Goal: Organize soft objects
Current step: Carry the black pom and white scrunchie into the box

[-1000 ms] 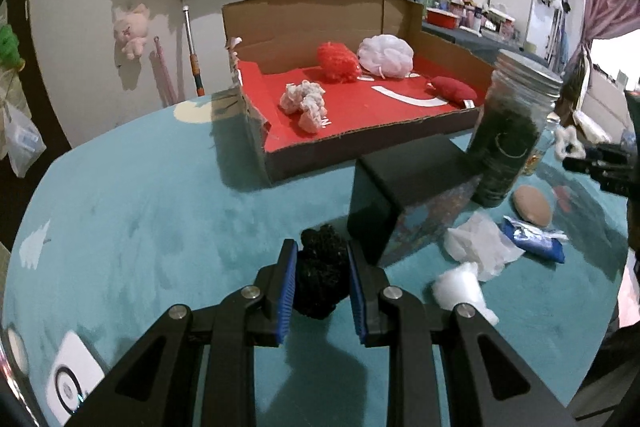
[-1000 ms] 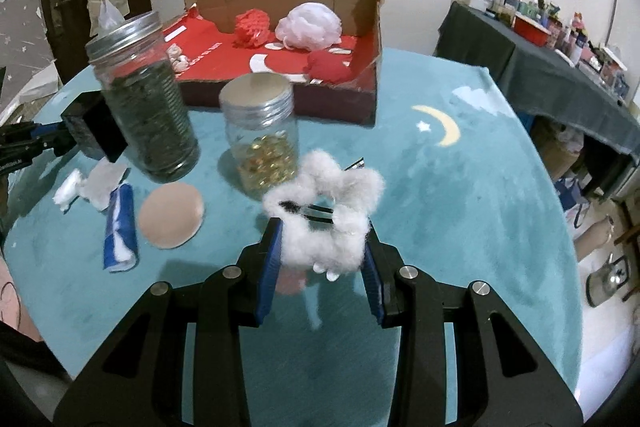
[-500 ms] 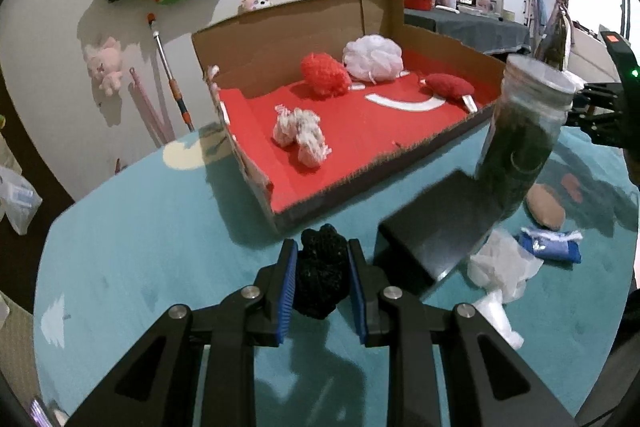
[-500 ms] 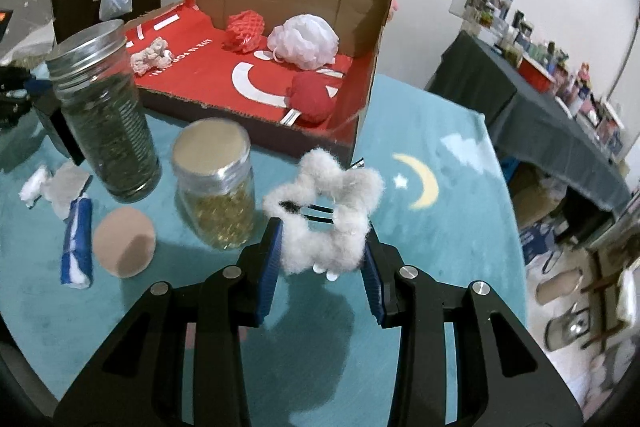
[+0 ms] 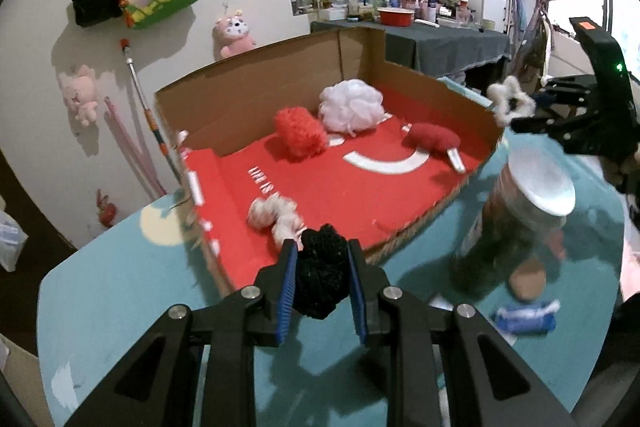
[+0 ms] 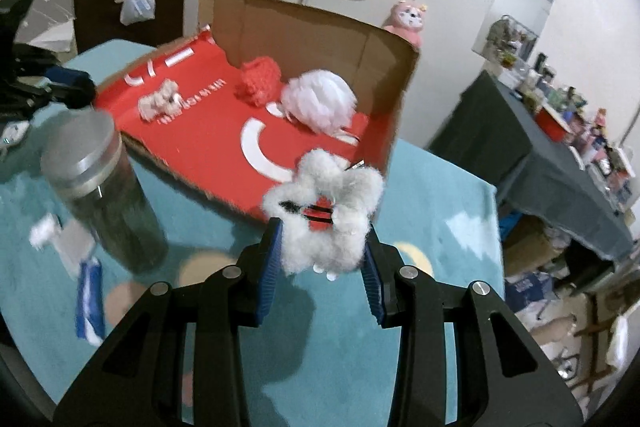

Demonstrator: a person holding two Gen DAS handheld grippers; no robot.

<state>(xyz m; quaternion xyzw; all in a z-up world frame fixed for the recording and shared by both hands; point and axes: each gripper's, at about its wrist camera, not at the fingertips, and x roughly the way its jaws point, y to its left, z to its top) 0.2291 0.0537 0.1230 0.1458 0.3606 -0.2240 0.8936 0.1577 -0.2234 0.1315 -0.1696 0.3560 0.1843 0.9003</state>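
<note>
My left gripper (image 5: 322, 277) is shut on a black fuzzy scrunchie (image 5: 320, 279), held just over the near edge of the open cardboard box (image 5: 256, 95) with the red floor. My right gripper (image 6: 322, 247) is shut on a white fluffy flower-shaped clip (image 6: 324, 211), held above the box's near right corner (image 6: 394, 131). In the box lie a red pom (image 5: 300, 133), a white mesh puff (image 5: 352, 107), a dark red pad (image 5: 434, 139) and a pinkish-white scrunchie (image 5: 274, 215). The right gripper with its white clip (image 5: 510, 105) shows at the right of the left wrist view.
On the teal cloth (image 6: 432, 195) stand a tall dark jar with a metal lid (image 5: 516, 223) (image 6: 100, 187). Beside it lie a tan round pad (image 5: 526, 277), a blue packet (image 6: 90, 301) and white wrappers (image 6: 60, 239). A cluttered dark-covered table (image 6: 560, 155) stands to the right.
Both grippers have risen and moved toward the box with their loads. The black scrunchie now hangs at the box's near edge, the white clip at its corner. The small gold jar has left the right wrist view.
</note>
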